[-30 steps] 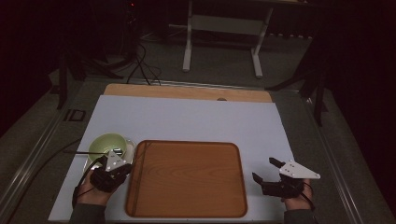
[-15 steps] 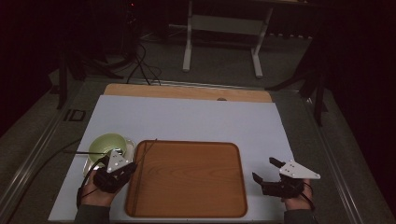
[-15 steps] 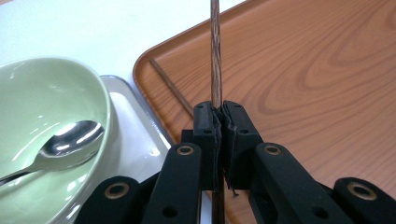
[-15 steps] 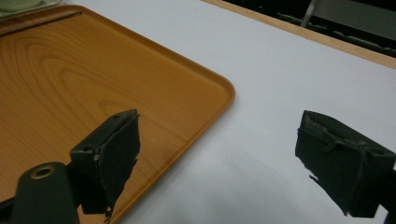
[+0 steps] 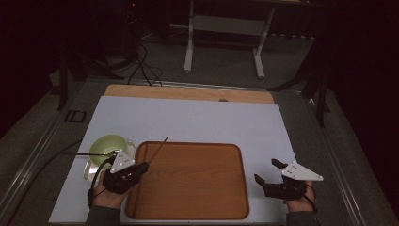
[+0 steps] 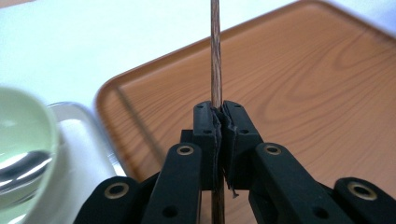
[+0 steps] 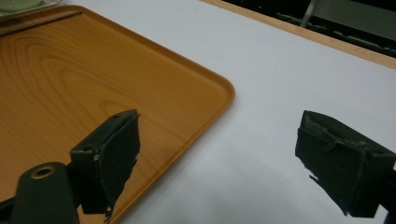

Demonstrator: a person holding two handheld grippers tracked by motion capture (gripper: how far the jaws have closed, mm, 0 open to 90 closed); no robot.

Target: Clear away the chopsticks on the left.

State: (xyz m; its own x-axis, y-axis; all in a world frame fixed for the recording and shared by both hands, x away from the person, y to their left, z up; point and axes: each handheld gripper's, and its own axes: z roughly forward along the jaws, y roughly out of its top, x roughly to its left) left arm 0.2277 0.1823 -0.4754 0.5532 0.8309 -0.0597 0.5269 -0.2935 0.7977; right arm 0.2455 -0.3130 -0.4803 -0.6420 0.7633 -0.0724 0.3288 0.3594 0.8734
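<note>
High view. Left gripper (image 5: 141, 168) at the near left, over the left rim of the wooden tray (image 5: 188, 183), clamped on a thin dark chopstick (image 5: 159, 147) that slants up and away toward the far right, tip past the tray's far edge. Just left of the gripper, a pale green bowl (image 5: 109, 146) on a small clear dish (image 5: 90, 170), with a second thin stick (image 5: 82, 153) lying across toward the left. Tray floor bare from rim to rim. White mat (image 5: 197, 120) open on the far side and to the right of the tray; wooden table edge (image 5: 188, 92) beyond it. Right gripper (image 5: 267, 173) near the right, on the mat, apart from the tray's right rim, jaws spread wide, nothing between.

Left gripper view. Jaws pressed together on the chopstick (image 6: 215, 56), which runs straight up out of the grip across the tray (image 6: 299, 84). Tray's rounded corner and raised rim to the left; bowl (image 6: 23, 140) and dish (image 6: 79, 135) just outside that rim.

Right gripper view. Both pads (image 7: 119, 149) far apart, empty. Left pad over the tray's (image 7: 70, 79) rounded corner, right pad over bare mat (image 7: 261, 93). Wooden table edge (image 7: 327, 42) along the far side.
</note>
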